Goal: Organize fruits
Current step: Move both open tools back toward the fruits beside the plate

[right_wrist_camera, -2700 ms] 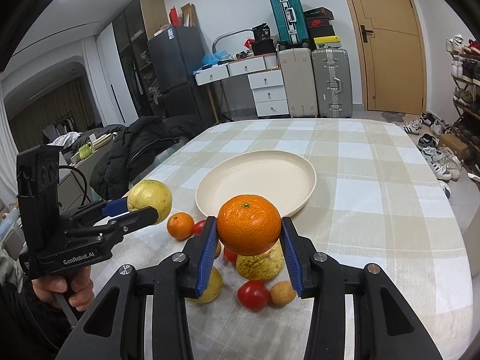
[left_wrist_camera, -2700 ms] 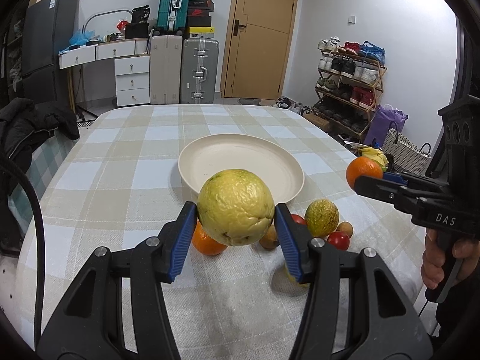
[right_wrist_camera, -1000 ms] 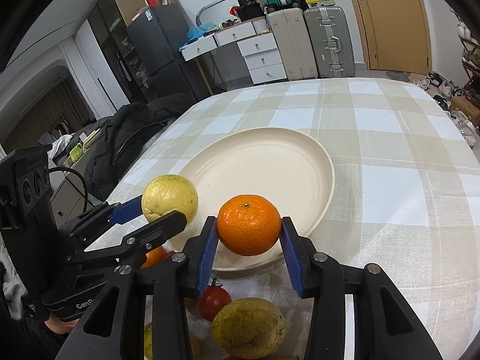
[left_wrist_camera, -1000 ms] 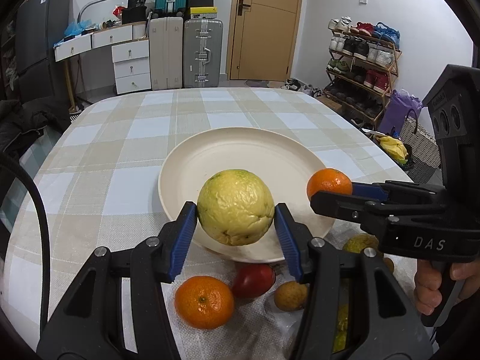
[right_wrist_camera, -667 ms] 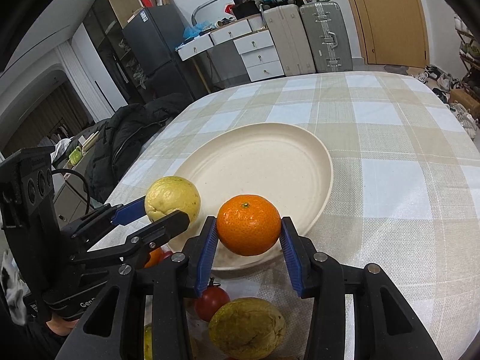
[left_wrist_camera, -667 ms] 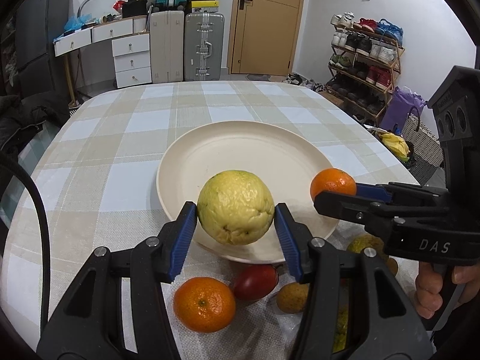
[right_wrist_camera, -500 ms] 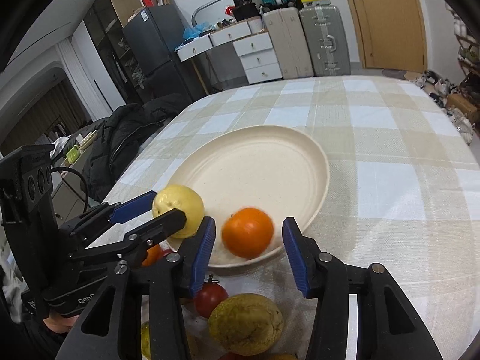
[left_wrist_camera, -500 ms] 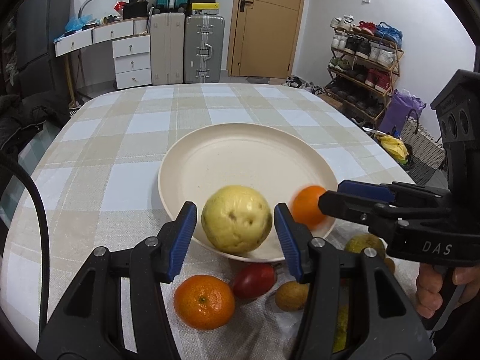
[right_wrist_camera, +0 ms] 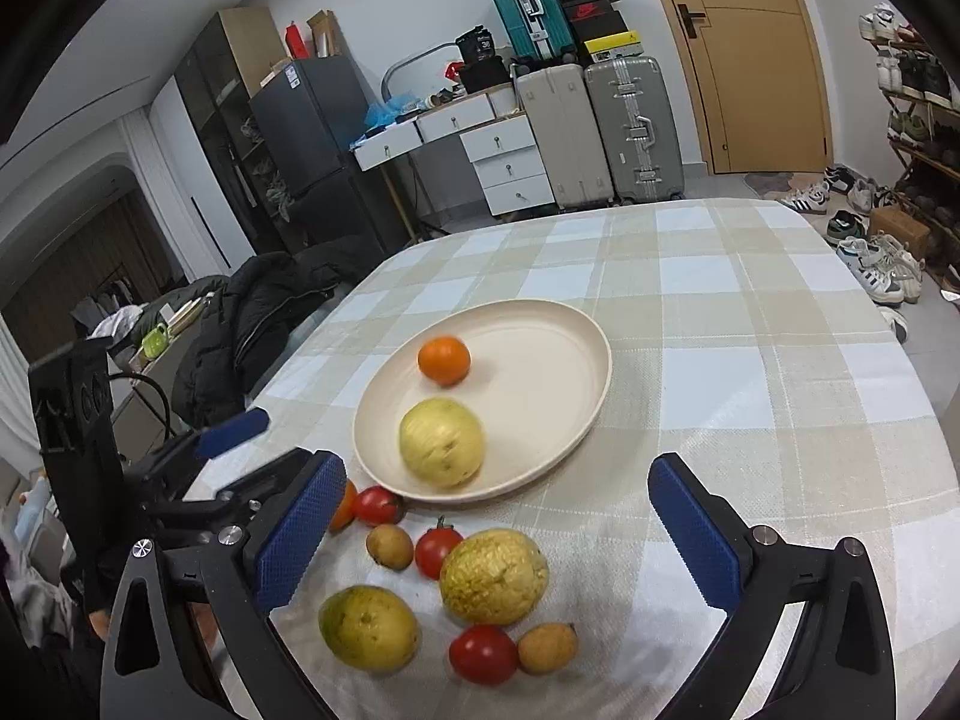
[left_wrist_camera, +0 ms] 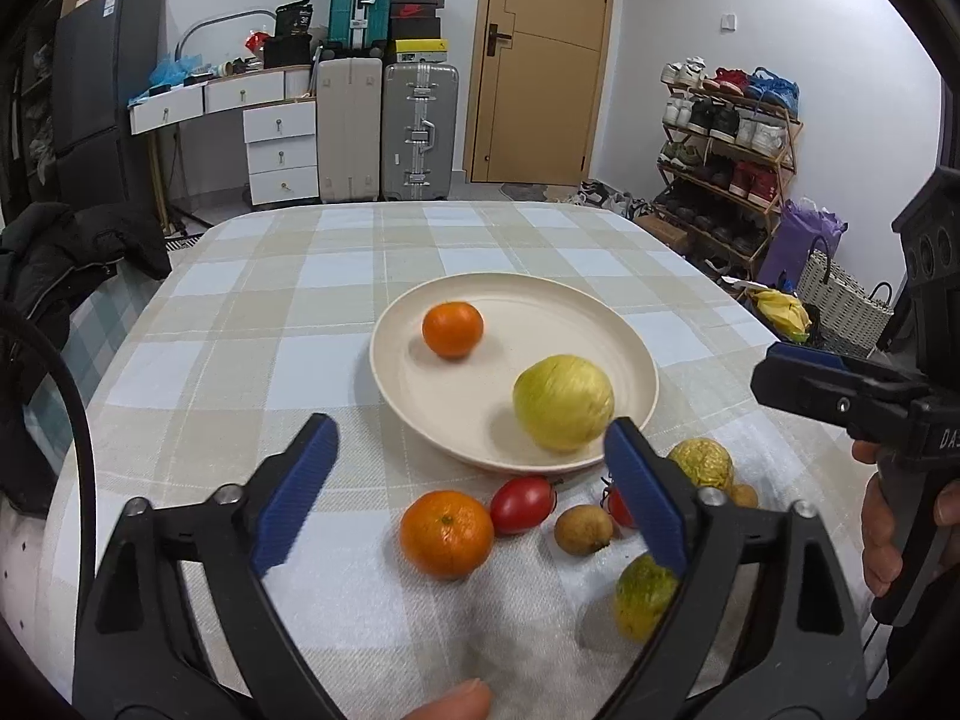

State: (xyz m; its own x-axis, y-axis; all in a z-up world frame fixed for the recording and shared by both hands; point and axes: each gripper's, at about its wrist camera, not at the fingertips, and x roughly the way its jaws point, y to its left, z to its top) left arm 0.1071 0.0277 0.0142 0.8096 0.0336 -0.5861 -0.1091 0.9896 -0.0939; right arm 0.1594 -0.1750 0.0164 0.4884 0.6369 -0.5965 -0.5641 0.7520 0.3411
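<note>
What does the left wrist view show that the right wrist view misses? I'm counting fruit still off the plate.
Only the left wrist view shows the whole orange on the cloth. Only the right wrist view shows the red tomato and small brown fruit nearest the camera. Both show the plate holding an orange and a yellow fruit, with both grippers open.

Two black handheld grippers, blue pads, bare hands.

Left gripper (left_wrist_camera: 471, 474): black plastic arms, ribbed blue pads (left_wrist_camera: 294, 495), silver screws at the joints, a black cable (left_wrist_camera: 72, 420) curving beside its left arm, a fingertip (left_wrist_camera: 450, 705) of bare skin under it. Right gripper (right_wrist_camera: 501, 531): same black frame, knurled blue pads (right_wrist_camera: 693, 540), silver screws, triangular cut-outs in the arms. Seen from the left gripper, the right one's black body carries white letters "DAS" and three round holes, gripped by a bare right hand (left_wrist_camera: 900, 528).
</note>
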